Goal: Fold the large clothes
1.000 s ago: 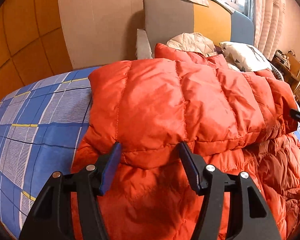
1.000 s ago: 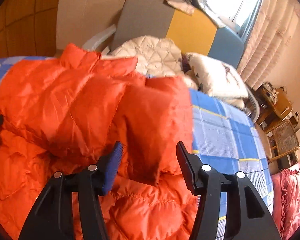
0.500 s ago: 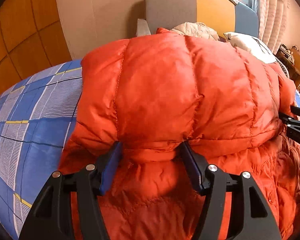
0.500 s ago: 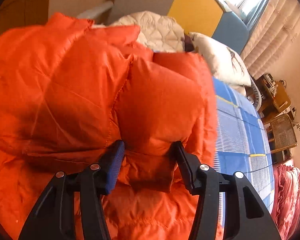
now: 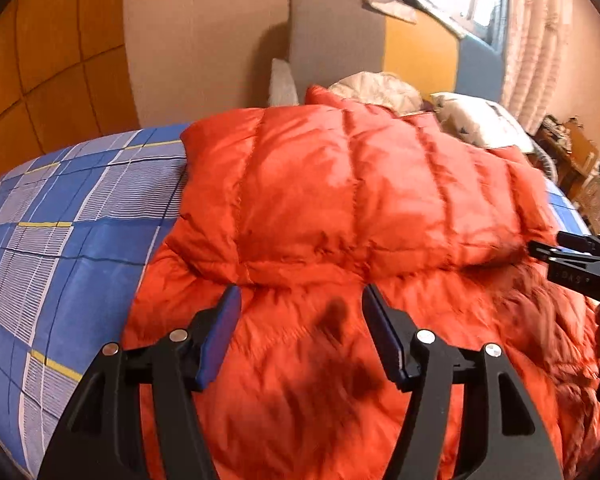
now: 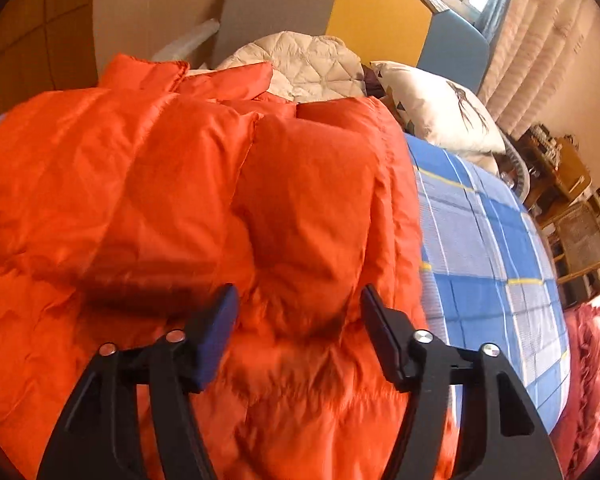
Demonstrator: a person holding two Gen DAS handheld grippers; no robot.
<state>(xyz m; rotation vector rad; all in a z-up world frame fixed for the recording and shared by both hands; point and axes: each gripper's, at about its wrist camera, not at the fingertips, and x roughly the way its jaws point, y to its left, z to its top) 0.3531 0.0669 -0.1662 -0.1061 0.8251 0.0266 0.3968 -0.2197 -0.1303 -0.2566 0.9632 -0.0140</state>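
A: Item: orange down jacket (image 5: pixel 360 200), on checked bedspread (image 5: pixel 60 240); folded flap's edge at twelve o'clock of both jaws, long axis three-to-nine.

B: Left gripper (image 5: pixel 300 336) released, empty. Right gripper (image 6: pixel 298 332) opening, fabric under its gap, unpinched. Equally near.

Both tongs (image 5: pixel 300 308) (image 6: pixel 298 308) are black plastic with silver screws and blue-padded fingers (image 5: pixel 220 336).
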